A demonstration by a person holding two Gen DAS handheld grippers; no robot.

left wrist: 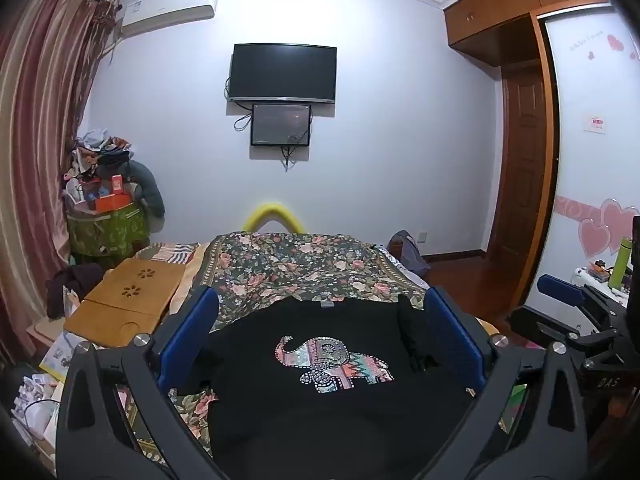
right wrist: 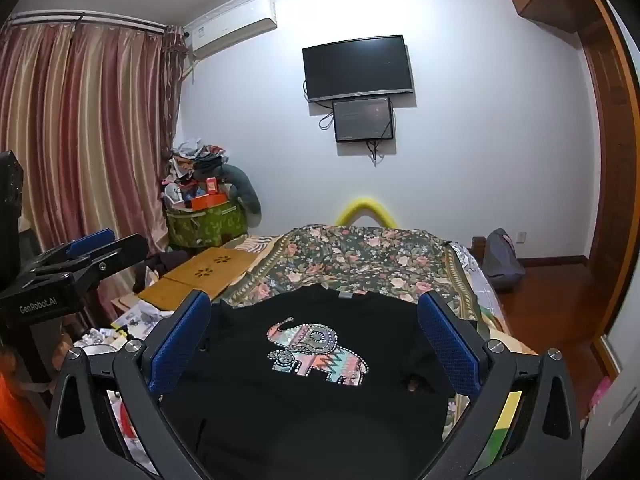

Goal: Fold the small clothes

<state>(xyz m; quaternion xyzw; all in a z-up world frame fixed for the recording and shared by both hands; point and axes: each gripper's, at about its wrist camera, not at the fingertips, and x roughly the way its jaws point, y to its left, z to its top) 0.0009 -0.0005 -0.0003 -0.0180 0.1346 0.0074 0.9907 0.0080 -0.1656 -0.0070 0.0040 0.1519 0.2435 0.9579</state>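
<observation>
From the left wrist camera, the left tool point(left wrist: 320, 328) hangs above the bed point(left wrist: 304, 268) with its blue pads spread wide and nothing between them. A black shirt point(left wrist: 320, 408) lies flat, front up, on the flowered bedspread, its collar pointing toward the far wall and its elephant print point(left wrist: 334, 362) framed between the two pads. One sleeve point(left wrist: 414, 344) is folded in over the shirt's right side. A wooden lap tray point(left wrist: 124, 304) sits on the bed to the left of the shirt. At the right edge the other tool shows partly (only one blue pad is clear, so its opening cannot be told from here).

From the right wrist camera, the right tool point(right wrist: 314, 332) also stands wide open and empty over the same shirt point(right wrist: 304, 400), with the elephant point(right wrist: 316, 352) between its pads. The left tool point(right wrist: 92, 250) shows at the left, raised off the bed. On the far wall hang a dark television point(right wrist: 358, 68) and a smaller screen point(right wrist: 363, 119) just beneath it.
</observation>
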